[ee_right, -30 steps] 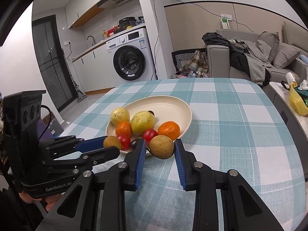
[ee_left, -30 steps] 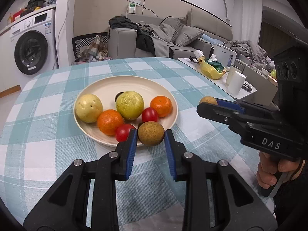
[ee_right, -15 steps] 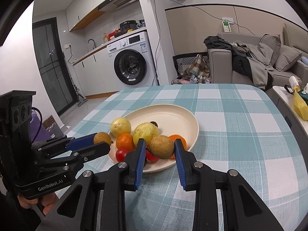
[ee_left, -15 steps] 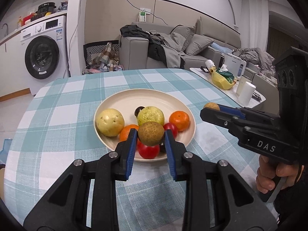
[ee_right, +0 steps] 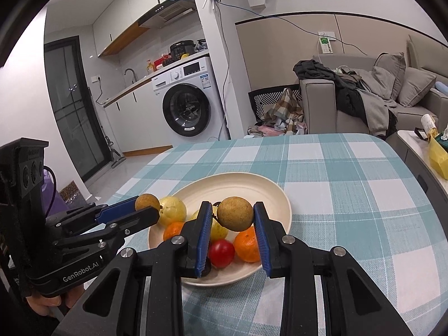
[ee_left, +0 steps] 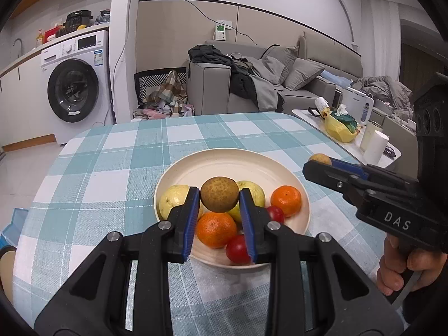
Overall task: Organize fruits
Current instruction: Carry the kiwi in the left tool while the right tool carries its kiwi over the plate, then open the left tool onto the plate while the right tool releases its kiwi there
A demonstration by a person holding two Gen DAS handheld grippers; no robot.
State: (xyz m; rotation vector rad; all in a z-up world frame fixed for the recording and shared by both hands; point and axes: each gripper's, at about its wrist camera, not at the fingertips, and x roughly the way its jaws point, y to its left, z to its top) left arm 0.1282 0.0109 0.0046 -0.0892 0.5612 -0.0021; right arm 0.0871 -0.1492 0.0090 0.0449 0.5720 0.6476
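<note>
Woven checked tablecloth (ee_left: 112, 168), matt plate (ee_left: 224, 165)

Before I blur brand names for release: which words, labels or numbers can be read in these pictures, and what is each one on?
"DAS": white letters on the side of the right gripper, seen in the left wrist view.
"GenRobot.AI": white letters on the side of the left gripper, seen in the right wrist view.
Too small or blurred to read: the stickers and panel on the washing machine, the green wall device, the marks on the range hood.
</note>
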